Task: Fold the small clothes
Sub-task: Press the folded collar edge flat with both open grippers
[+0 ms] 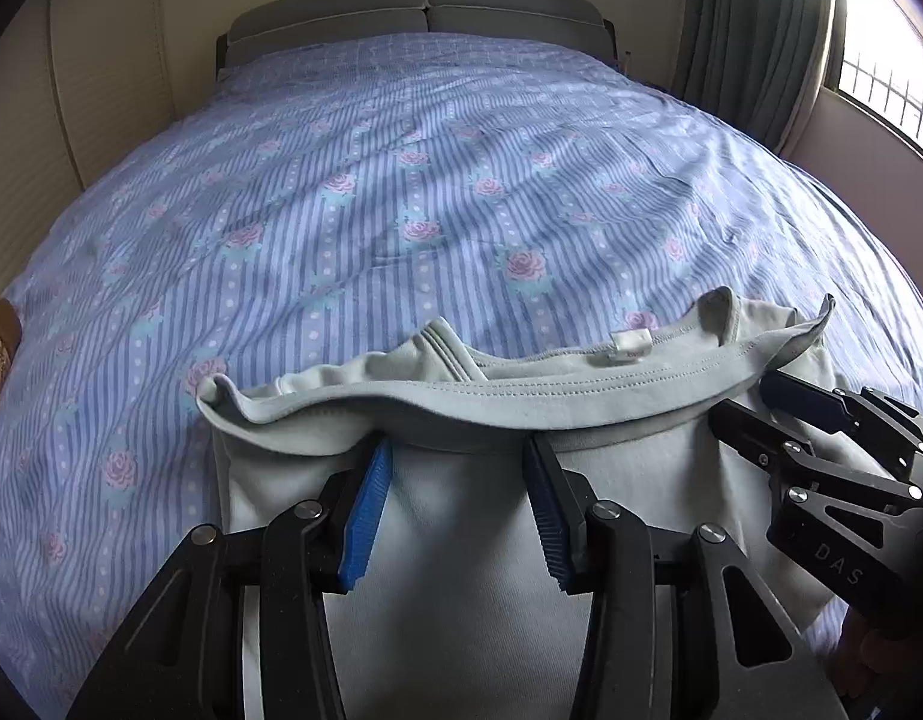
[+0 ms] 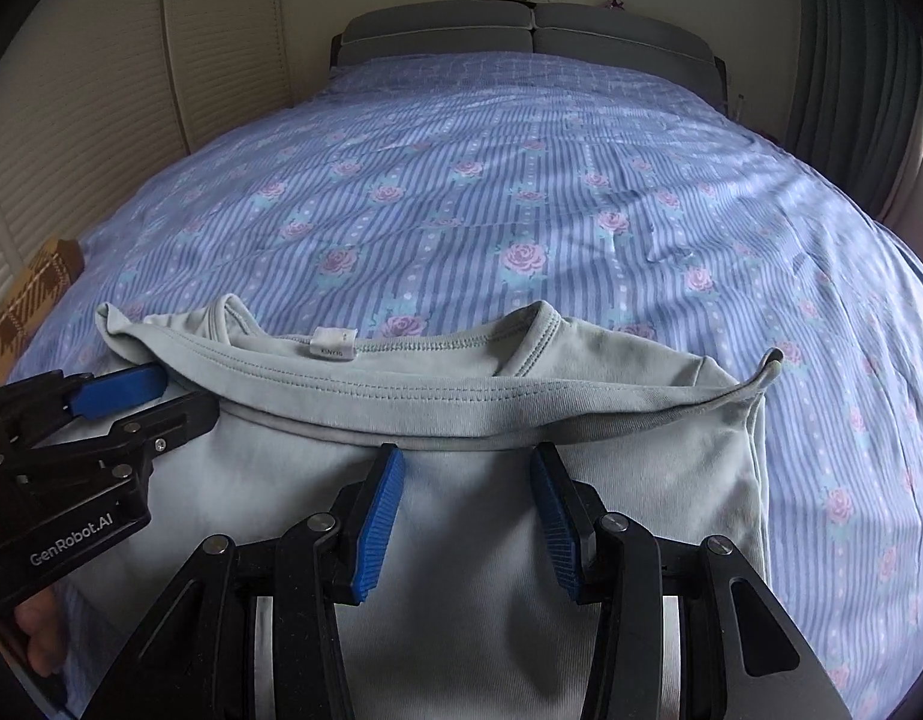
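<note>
The pale grey-green shirt point(image 1: 473, 516) lies on the bed's blue striped, rose-printed cover point(image 1: 365, 204), at the near end of the bed, far from the grey headboard point(image 1: 413, 12), and it has been doubled over so that its stitched hem point(image 1: 521, 402) runs as a raised band across the cloth, just short of the neckline. The left gripper point(image 1: 458, 456) hovers over the shirt's near-left part with its jaws spread wide and nothing between them; its blue pads point(image 1: 368, 516) point at the hem, and their tips sit right at the hem's edge, though whether they touch the cloth I cannot tell. The right gripper point(image 2: 467, 462) stands the same way over the shirt's right half, released and spread, its blue pads point(image 2: 377, 522) aimed at the hem with bare fabric showing in the gap. In the right wrist view the left gripper point(image 2: 161, 393) reaches in from the shirt's left side, its blue finger lying along the hem's left end. Beyond the hem, the neckline point(image 2: 437, 342) faces the headboard and carries a small white label point(image 2: 334, 341). The hem's right end point(image 2: 773, 360) curls upward off the shirt. Left of the shirt, at the edge of the bed, lies a brown checked cloth point(image 2: 35, 294). Far to the shirt's right, beside the headboard, hangs a grey-green curtain point(image 1: 755, 30) next to a bright window point(image 1: 887, 90).
</note>
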Motion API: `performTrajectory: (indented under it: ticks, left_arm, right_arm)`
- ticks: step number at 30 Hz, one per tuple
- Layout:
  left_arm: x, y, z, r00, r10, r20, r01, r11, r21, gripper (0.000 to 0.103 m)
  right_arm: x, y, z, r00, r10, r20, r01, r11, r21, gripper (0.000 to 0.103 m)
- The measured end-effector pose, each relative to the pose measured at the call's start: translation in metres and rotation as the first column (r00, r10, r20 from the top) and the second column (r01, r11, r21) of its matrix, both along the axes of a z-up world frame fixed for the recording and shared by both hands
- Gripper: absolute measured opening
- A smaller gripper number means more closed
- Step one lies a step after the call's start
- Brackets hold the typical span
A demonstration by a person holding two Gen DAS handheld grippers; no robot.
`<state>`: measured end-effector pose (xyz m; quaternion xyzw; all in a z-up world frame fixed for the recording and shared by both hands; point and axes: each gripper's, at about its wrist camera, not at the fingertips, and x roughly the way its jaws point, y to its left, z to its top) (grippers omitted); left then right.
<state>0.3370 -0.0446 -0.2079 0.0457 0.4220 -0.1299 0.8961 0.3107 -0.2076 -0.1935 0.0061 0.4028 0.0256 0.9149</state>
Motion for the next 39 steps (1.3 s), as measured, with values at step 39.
performTrajectory:
  ticks: [39]
  left_arm:
    - [0.020, 0.028, 0.006, 0.998, 0.071, -0.001, -0.070, 0.997, -0.044, 0.044]
  right_arm:
    - [0.041, -0.041, 0.008, 0.991, -0.129, -0.037, 0.132, 0.983, 0.126, 0.045]
